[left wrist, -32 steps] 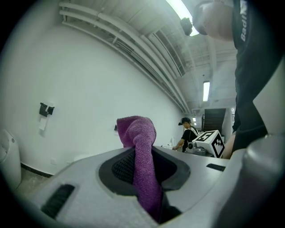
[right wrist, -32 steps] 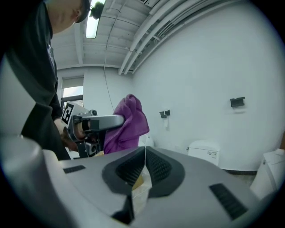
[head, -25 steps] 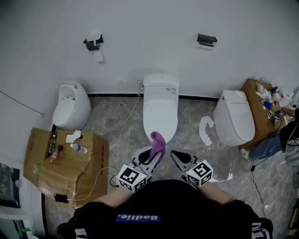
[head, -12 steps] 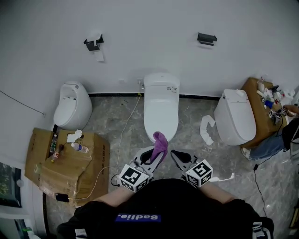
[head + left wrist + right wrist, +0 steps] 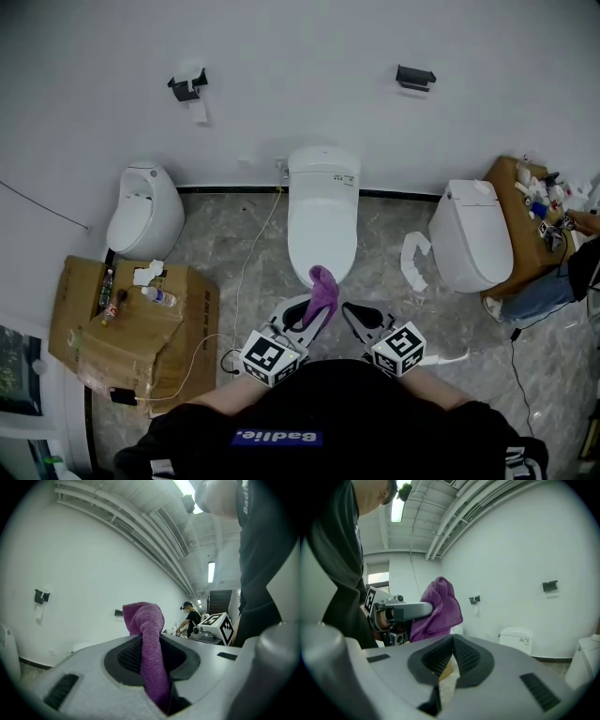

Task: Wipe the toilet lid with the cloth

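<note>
Step in hand: the approach. The cloth is gripped and carried toward the toilet, and no wiping stroke is visible yet.
Left gripper: the left gripper [image 5: 307,315] has its fingers clamped on the purple cloth [image 5: 322,284]. A strip of fabric runs down between the pads and a folded bunch stands up above them.
Right gripper: the right gripper [image 5: 362,317] is held beside the left one. Its fingers are closed pad against pad with nothing between them.
Cloth position: in the head view it sits at the near front edge of the toilet lid [image 5: 322,225]. The views do not show whether it touches the lid; it looks held in the air just short of it.
Lid: down, white, nothing resting on it.
Next move calls for: tipping the left gripper downward so the bunched end, not the fingers, meets the lid, then pressing lightly and sweeping from the front edge toward the wall.
Right gripper's part: probably none, beyond staying out of the stroke.
</note>
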Tool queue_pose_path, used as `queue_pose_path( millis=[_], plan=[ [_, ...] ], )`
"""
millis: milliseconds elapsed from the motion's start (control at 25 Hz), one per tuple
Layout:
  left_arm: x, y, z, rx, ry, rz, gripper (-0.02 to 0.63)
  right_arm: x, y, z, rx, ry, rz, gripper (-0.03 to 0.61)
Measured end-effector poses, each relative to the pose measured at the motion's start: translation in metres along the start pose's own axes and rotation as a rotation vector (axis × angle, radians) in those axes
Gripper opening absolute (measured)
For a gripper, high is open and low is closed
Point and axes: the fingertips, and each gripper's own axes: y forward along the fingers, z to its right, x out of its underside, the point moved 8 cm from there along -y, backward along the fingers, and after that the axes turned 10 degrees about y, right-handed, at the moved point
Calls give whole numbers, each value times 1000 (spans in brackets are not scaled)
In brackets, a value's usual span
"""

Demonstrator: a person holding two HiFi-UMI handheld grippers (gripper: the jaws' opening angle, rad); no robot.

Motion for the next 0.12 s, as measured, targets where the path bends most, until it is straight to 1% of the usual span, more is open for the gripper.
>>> queue_pose_path(
  millis=[120],
  plan=[
    [0, 0, 0, -2, -2, 2, 83, 0, -1, 0, 2, 2, 2, 28]
  ],
)
